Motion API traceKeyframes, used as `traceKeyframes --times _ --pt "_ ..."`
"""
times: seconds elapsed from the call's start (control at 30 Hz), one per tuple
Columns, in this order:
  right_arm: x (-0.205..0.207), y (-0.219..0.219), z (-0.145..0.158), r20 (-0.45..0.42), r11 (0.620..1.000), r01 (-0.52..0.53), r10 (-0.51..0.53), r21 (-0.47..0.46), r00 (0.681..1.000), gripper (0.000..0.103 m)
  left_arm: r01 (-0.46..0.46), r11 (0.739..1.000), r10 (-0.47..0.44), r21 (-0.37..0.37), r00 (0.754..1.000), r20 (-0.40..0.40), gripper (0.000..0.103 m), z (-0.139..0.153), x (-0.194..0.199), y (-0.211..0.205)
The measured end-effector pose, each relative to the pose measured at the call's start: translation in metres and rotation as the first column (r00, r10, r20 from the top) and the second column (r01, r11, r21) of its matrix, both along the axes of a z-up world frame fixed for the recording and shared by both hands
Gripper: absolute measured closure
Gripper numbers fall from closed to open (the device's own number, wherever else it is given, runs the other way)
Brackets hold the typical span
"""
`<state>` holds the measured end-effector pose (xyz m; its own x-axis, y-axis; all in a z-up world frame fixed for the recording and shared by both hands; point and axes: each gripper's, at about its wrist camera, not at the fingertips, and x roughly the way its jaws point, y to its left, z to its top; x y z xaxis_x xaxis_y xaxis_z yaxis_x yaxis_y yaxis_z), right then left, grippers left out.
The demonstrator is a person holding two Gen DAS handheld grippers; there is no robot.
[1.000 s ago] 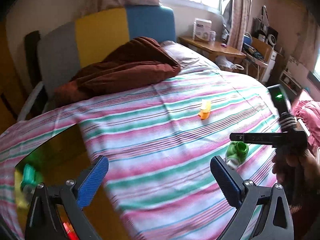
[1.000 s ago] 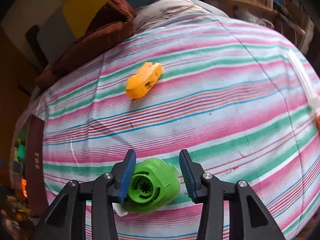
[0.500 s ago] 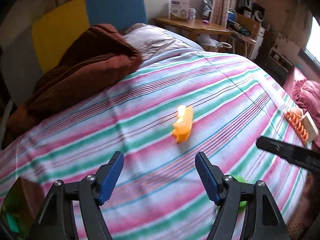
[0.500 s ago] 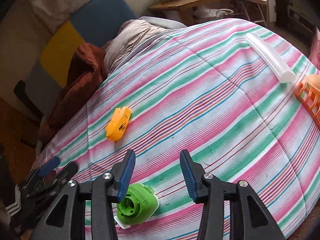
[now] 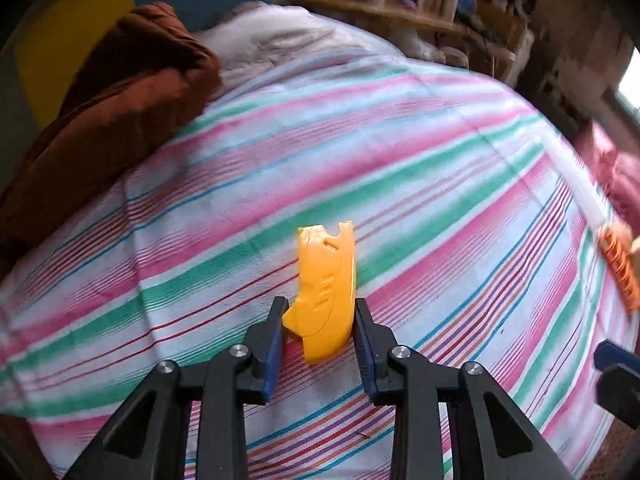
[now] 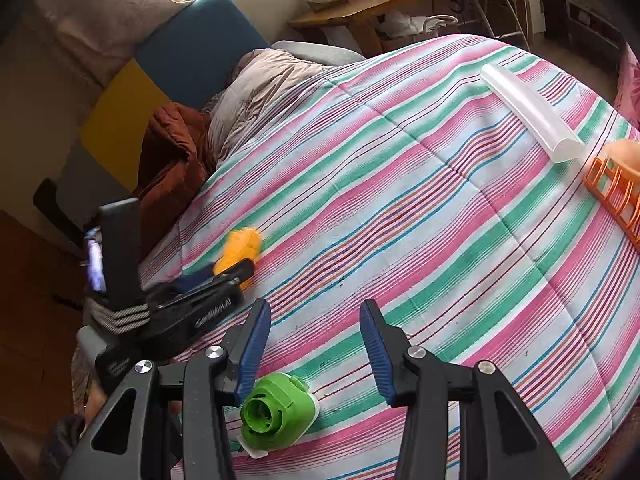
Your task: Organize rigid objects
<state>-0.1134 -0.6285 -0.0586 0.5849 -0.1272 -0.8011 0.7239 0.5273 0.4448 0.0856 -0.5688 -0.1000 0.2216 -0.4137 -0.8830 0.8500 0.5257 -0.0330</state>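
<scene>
The left gripper (image 5: 319, 334) has its 2 blue pads pressed on either flank of the orange plastic piece (image 5: 326, 288), which lies on the striped bedspread (image 5: 440, 200), on the side toward the brown blanket (image 5: 112, 92). It looks like a light, hollow moulded shell, stiff and fairly smooth, so it could slip if pinched lightly; the flat sides near its broad rear end, where the pads sit, seem the best hold. The right gripper (image 6: 316, 354) stands wide apart and holds nothing, hovering over the green plastic part (image 6: 278, 414) at the near edge of the bedspread; that piece also looks rigid and light, best taken across its rounded body. An orange rack (image 6: 612, 196) and a white tube (image 6: 528, 112) lie at the bedspread's far right. Raised marks on the orange piece are unreadable, and so is the lettering on the left gripper's body
</scene>
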Motion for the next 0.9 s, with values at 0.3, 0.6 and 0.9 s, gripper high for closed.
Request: traceKeyframes --times 0.3,0.6,0.9 --pt "0.02 0.012 -0.022 -0.057 0.982 -0.141 0.15 0.129 0.987 0.056 -0.095 0.995 0.095 -0.034 0.995 0.019 0.071 0.018 -0.023 0.082" --pt "0.031 0.033 -0.036 -0.059 0.942 -0.236 0.257 0.238 0.965 0.053 -0.165 0.98 0.172 -0.109 0.983 0.06 0.071 0.055 -0.055 0.163" --pt "0.022 0.037 -0.046 -0.037 0.912 -0.262 0.288 0.317 0.957 0.046 -0.188 0.967 0.203 -0.17 0.976 0.076 0.071 0.083 -0.079 0.225"
